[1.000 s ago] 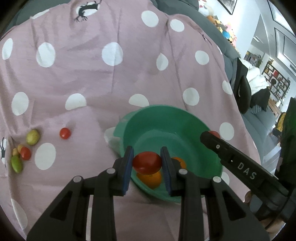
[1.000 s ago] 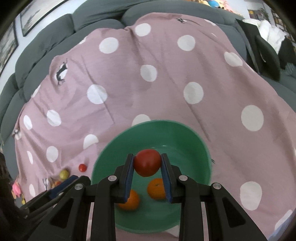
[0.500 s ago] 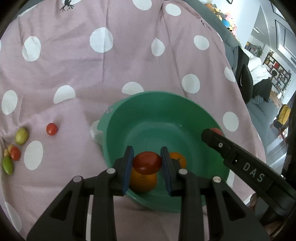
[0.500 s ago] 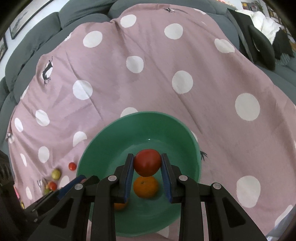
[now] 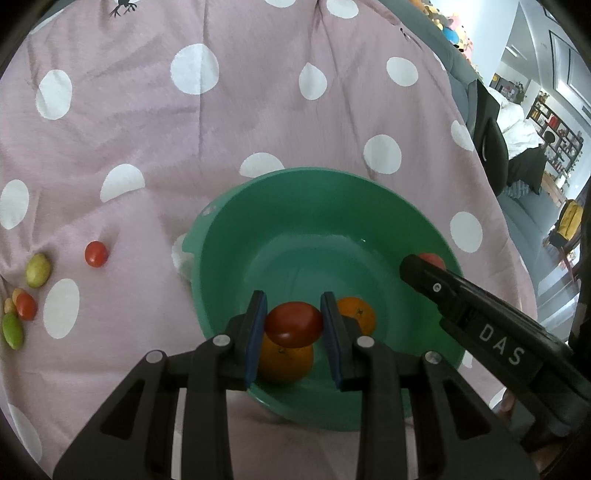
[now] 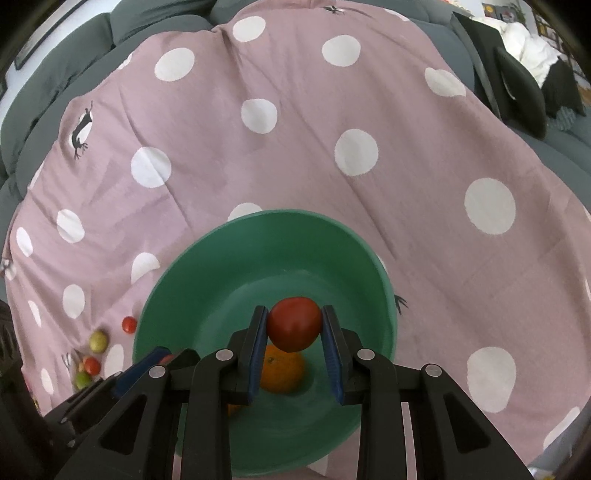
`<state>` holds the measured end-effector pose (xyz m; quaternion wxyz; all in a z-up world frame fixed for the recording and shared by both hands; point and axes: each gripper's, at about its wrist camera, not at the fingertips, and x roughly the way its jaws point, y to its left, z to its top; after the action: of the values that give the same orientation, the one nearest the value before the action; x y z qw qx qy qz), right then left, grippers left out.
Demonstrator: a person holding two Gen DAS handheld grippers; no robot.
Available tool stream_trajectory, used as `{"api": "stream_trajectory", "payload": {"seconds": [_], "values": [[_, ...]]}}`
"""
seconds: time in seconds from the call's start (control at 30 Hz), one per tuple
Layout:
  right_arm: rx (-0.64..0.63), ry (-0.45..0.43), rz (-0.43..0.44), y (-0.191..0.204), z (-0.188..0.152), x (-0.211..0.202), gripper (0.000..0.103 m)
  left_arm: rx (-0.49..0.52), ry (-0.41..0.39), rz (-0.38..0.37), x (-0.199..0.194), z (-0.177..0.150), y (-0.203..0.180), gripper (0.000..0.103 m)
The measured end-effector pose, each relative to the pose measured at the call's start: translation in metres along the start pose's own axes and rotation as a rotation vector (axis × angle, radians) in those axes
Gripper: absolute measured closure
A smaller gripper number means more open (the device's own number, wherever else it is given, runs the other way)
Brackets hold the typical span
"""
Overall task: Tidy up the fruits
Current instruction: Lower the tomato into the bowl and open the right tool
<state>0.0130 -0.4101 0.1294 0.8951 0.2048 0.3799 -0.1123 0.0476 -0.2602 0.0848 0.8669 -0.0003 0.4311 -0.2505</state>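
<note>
A green bowl [image 5: 236, 240] sits on the pink dotted cloth and holds two oranges [image 5: 284, 363] [image 5: 356, 317]. My left gripper [image 5: 294, 328] is shut on a red tomato [image 5: 293, 323] and holds it over the bowl's near side. My right gripper [image 6: 294, 330] is shut on another red tomato [image 6: 294, 323], also above the bowl [image 6: 207, 266], over an orange [image 6: 282, 373]. The right gripper also shows in the left wrist view [image 5: 424, 264] at the bowl's right rim.
Several small red, green and yellow fruits [image 5: 26, 295] lie on the cloth left of the bowl, with one small red tomato [image 5: 96, 253] apart. They also show in the right wrist view [image 6: 92, 354]. A grey sofa [image 6: 155, 14] lies beyond the cloth.
Both grippers have moved forward over the bowl with their tomatoes still held. The bowl now sits larger and nearer in both views.
</note>
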Motion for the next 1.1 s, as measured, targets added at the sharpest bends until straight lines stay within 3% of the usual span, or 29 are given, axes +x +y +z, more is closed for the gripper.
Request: {"api": "stream_trajectory", "payload": {"seconds": [1.1], "values": [[-0.03,0.033,-0.036,0.0045,0.0008,0.0084,0.072,0.006,0.009,0.001,0.0053,-0.0011,-0.0026,0.073]]}}
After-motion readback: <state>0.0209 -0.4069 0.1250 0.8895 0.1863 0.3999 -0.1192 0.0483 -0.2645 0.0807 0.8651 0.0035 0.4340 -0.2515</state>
